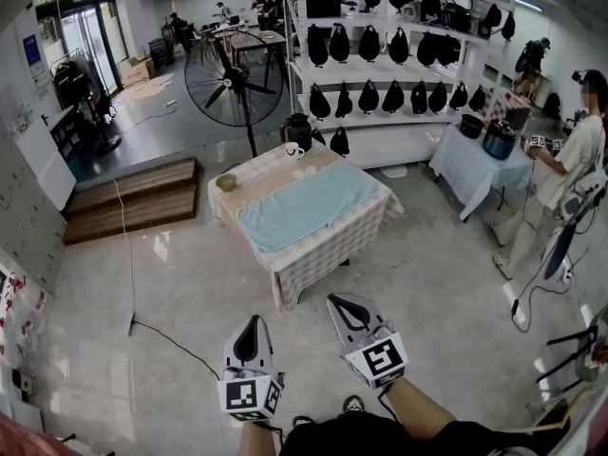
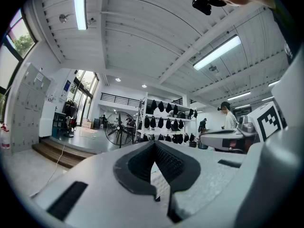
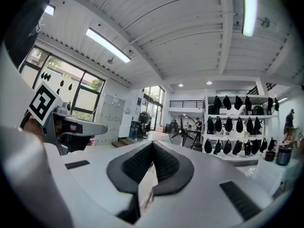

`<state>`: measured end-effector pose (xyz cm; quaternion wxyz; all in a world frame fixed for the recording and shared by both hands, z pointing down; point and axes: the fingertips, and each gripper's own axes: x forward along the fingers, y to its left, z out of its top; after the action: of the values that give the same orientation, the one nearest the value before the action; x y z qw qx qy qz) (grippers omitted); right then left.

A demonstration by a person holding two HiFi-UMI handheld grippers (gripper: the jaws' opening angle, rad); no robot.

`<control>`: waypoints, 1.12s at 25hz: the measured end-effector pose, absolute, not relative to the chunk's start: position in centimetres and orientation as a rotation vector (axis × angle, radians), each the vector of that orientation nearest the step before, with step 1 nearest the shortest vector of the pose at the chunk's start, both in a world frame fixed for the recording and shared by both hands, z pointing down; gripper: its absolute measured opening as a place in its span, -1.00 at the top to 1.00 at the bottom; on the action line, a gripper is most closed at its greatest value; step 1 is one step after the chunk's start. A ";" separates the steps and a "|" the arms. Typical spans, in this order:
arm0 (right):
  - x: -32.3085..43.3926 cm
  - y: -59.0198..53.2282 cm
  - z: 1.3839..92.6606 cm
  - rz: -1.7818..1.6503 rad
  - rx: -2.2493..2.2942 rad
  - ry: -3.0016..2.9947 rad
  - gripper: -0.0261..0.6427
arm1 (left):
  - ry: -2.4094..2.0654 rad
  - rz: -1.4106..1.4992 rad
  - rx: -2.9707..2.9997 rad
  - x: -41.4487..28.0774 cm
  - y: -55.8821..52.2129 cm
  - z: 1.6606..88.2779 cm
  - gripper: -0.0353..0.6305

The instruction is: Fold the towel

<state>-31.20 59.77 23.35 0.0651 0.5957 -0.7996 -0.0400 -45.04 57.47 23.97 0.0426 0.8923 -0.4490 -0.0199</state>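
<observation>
Nearest the camera: left gripper (image 1: 252,323) and right gripper (image 1: 338,302), two in all, held level side by side over the floor. Both have their jaws together with nothing between them. Glossy grey tiled floor (image 1: 171,293); the room is large and white-walled, with glass doors at far left. The surface (image 1: 328,250), a small table under a checked cloth, stands well apart from the grippers, across the floor. One light blue towel (image 1: 304,207) lies spread flat on it, covering most of the top. Along the far edge of the surface: one bowl (image 1: 226,182), one white mug (image 1: 294,151), one dark jug (image 1: 299,129). Behind it, one standing fan (image 1: 235,81) and white shelves (image 1: 380,112) hung with rows of black bags. Wooden steps (image 1: 133,198) at left; one cable (image 1: 128,255) trails across the floor beside them. At right, a second table (image 1: 475,174) with pots, and a person (image 1: 560,179) standing beside it.
</observation>
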 end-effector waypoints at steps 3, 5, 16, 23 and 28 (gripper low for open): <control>-32.4 59.8 23.8 -0.136 1.780 -2.407 0.92 | -1.358 -0.069 2.723 -45.8 57.5 24.3 0.88; -33.1 59.5 24.0 -0.139 1.760 -2.412 0.92 | -1.347 -0.075 2.718 -46.2 57.2 24.6 0.88; -37.1 57.3 25.4 -0.093 1.736 -2.418 0.89 | -1.183 -0.016 2.736 -49.4 55.5 27.3 0.45; -39.5 55.6 29.2 -0.003 1.677 -2.408 0.44 | -1.166 0.001 2.667 -53.0 53.5 30.8 0.34; -38.6 51.9 30.3 0.034 1.681 -2.405 0.38 | -1.191 0.016 2.642 -52.9 49.7 31.5 0.34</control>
<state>-38.63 51.91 30.31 0.1034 0.5697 -0.8153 0.0114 -52.89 49.68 31.54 0.1217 0.9049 -0.4079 0.0054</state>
